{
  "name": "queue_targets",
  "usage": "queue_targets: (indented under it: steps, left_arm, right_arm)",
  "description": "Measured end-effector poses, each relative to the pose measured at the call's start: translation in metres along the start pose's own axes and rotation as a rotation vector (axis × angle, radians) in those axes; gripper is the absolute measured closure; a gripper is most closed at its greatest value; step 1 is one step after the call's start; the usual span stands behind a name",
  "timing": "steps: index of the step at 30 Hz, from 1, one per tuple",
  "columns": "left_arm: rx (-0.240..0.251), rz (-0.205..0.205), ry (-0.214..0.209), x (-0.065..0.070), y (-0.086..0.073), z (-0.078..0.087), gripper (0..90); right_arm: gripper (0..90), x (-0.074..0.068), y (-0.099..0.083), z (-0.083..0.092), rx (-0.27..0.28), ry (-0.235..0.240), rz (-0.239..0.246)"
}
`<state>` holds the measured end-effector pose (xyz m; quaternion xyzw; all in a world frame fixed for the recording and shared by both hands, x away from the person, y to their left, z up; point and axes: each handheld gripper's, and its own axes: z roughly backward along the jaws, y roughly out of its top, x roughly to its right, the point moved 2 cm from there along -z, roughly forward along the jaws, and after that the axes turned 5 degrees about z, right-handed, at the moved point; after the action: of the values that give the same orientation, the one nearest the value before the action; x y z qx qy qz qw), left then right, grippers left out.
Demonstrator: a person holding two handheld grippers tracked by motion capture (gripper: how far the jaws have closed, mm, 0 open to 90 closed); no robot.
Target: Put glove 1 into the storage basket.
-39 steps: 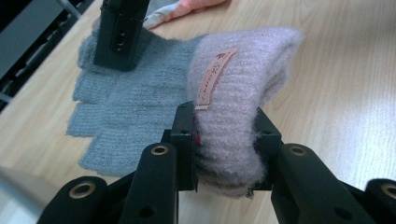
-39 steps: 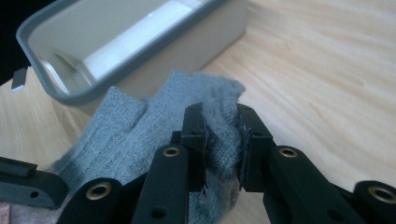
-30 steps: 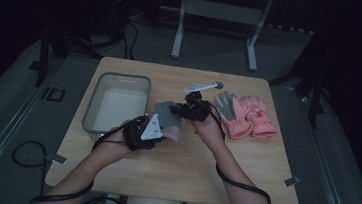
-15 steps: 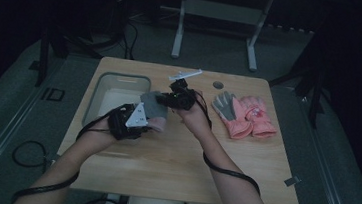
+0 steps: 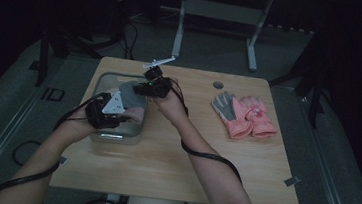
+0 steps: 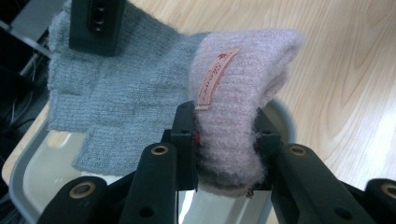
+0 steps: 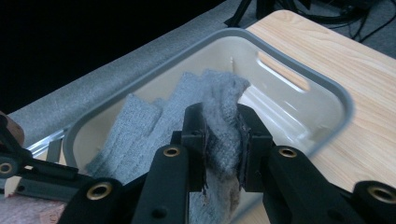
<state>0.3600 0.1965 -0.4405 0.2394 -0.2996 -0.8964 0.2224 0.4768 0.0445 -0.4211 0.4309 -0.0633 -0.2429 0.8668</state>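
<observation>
A knitted glove with grey fingers and a pink cuff hangs stretched between my two grippers, over the grey plastic tray at the table's left. My left gripper is shut on the pink cuff, which bears a small pink label. My right gripper is shut on the grey finger end, and the grey fingers droop toward the tray's inside. From above, the left gripper sits over the tray's near half and the right gripper over its far right side.
More pink and grey gloves lie in a small pile on the right part of the wooden table. A round grommet sits near the far edge. Cables trail from both grippers across the table's near side.
Both hands have carried the glove to the left, from the middle of the table to above the tray. The grips look the same.
</observation>
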Motion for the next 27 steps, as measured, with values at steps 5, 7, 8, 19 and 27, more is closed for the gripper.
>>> queue_targets:
  steps: [5,7,8,19,27]
  left_arm:
    - [-0.042,-0.009,-0.006,-0.012,-0.018,-0.008,69.3]
    - [-0.055,0.008,-0.014,-0.015,-0.023,-0.013,69.4]
    - [-0.060,0.013,-0.016,-0.016,-0.025,-0.016,69.4]
    - [-0.124,0.035,-0.048,-0.030,-0.035,-0.049,69.3]
    - [-0.174,0.038,-0.084,-0.038,-0.030,-0.072,69.2]
  right_arm:
    - [76.1,-0.001,0.002,-0.028,-0.027,0.006,-0.014]
    - [76.1,0.001,0.001,-0.038,-0.037,0.006,-0.025]
    - [76.1,0.002,0.000,-0.043,-0.044,0.010,-0.030]
    - [75.8,0.020,-0.012,-0.081,-0.094,0.006,-0.058]
    - [75.1,0.034,-0.020,-0.094,-0.123,-0.019,-0.087]
